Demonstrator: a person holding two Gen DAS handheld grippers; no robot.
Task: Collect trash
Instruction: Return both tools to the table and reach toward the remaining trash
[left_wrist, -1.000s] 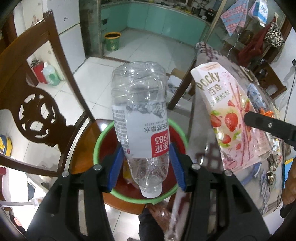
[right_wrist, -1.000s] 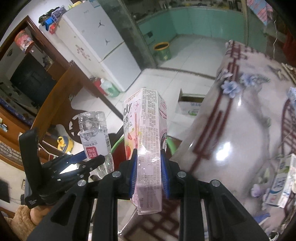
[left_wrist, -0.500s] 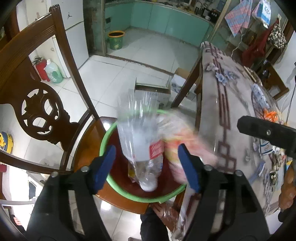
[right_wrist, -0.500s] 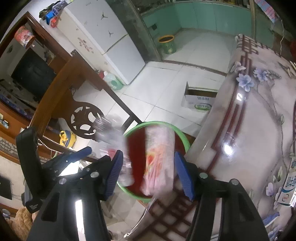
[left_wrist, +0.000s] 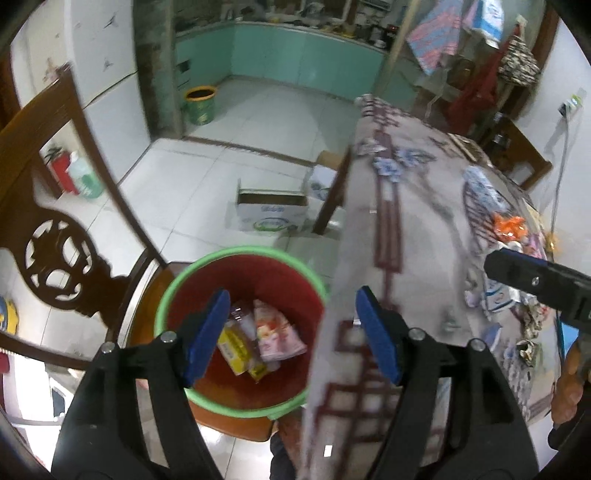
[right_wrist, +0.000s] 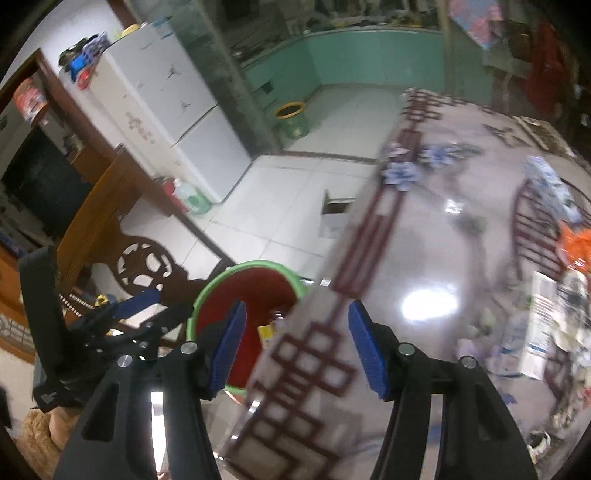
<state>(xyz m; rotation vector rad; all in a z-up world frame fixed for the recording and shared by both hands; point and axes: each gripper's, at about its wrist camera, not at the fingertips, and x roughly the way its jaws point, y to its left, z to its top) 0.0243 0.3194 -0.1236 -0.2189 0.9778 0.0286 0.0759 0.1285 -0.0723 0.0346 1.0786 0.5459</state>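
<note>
Now both grippers hang empty, jaws spread wide: the left gripper (left_wrist: 291, 332) above the bin (left_wrist: 236, 254) on the chair (left_wrist: 48, 236), the right gripper (right_wrist: 295, 347) over the counter's (right_wrist: 436, 258) near edge. The bin holds a pink snack box (left_wrist: 279, 332), a yellow packet (left_wrist: 236, 345) and a barely visible clear bottle. More trash (left_wrist: 498, 295) litters the counter's right edge; a careless reach could knock it to the floor or nudge the bin off the chair.

One green-rimmed bin (left_wrist: 236, 258); one pink snack packet (left_wrist: 279, 332) inside; one cardboard box (left_wrist: 269, 214); one chair (left_wrist: 55, 236).
</note>
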